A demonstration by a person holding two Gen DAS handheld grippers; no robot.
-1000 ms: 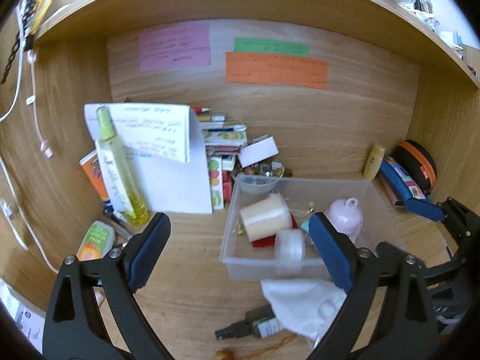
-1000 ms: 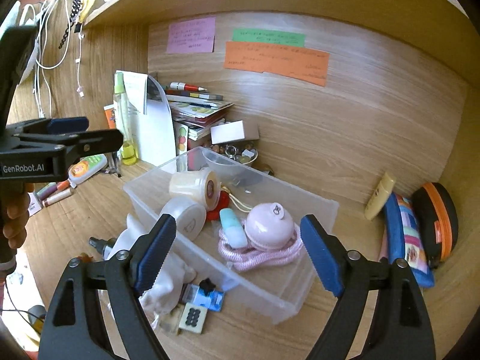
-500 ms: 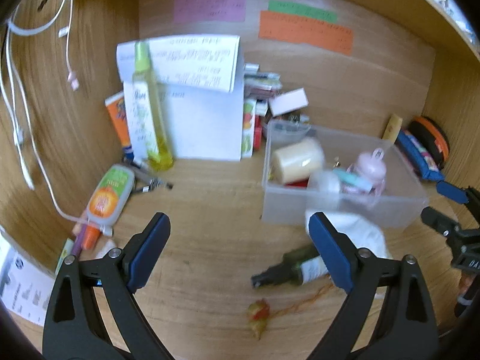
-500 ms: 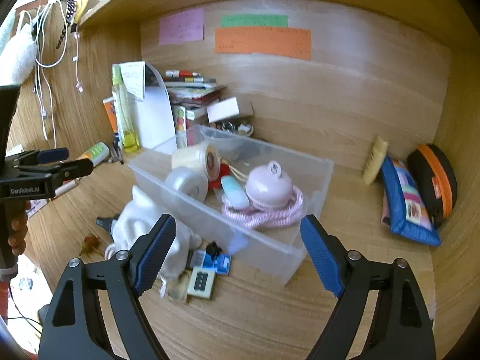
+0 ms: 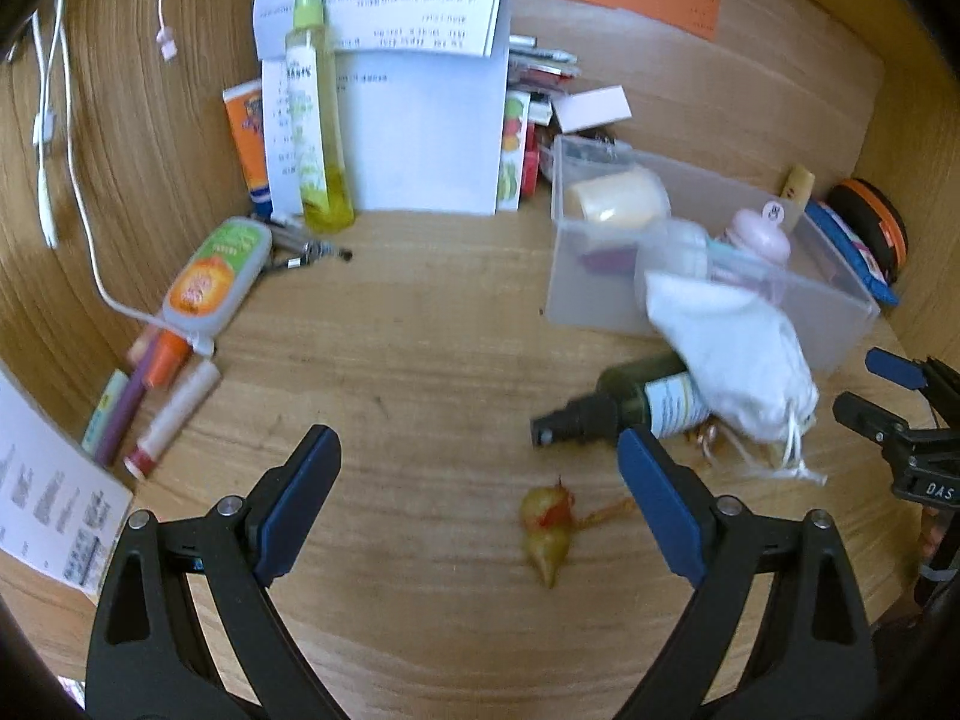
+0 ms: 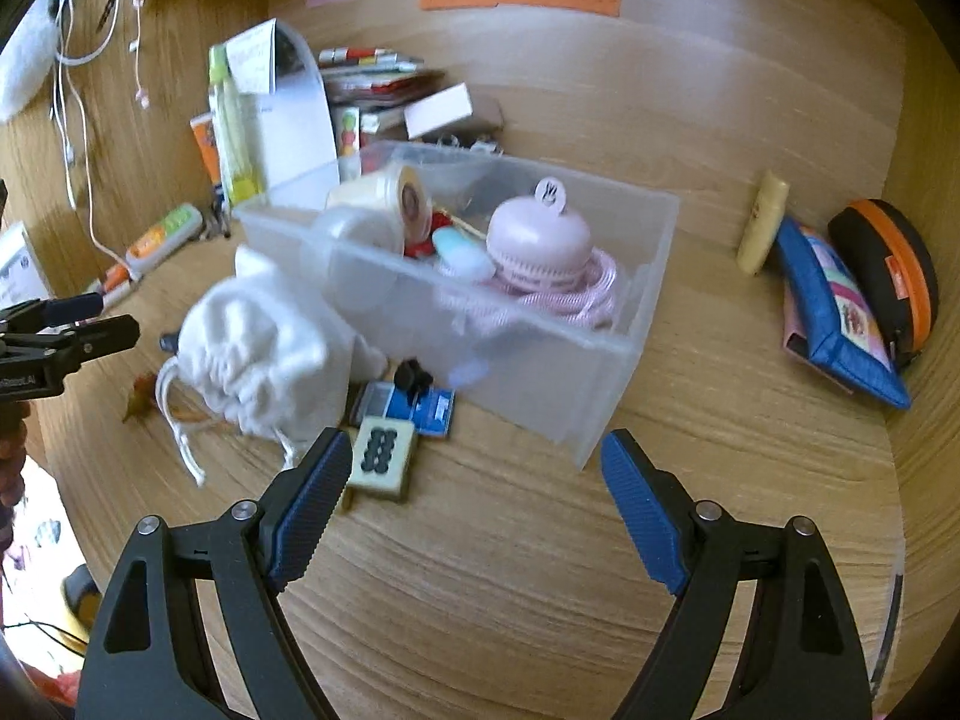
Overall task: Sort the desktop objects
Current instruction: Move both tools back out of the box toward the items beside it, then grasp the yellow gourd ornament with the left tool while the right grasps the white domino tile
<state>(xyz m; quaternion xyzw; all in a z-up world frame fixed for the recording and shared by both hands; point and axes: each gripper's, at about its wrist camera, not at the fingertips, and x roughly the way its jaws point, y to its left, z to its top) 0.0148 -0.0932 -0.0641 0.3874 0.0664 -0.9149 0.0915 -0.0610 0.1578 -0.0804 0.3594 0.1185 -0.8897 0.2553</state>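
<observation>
- Clearly, both my tools were spread wide and pinched nothing: my left gripper [image 5: 480, 498] hung over bare desk [image 5: 420, 360], my right gripper [image 6: 474, 480] just short of the clear plastic bin [image 6: 600, 372].
- Ahead and left of my right jaws lay the white drawstring pouch [image 6: 258, 354], slumped against the bin's front wall.
- I judged it soft, light and floppy; the gathered neck near its cord seemed the best hold.
- It looked crumpled and cottony, its cord trailing loose.
- Under its far end lay a dark green spray bottle [image 5: 624, 402]; a mahjong tile [image 6: 381, 450] sat just beside my right gripper's left jaw.
</observation>
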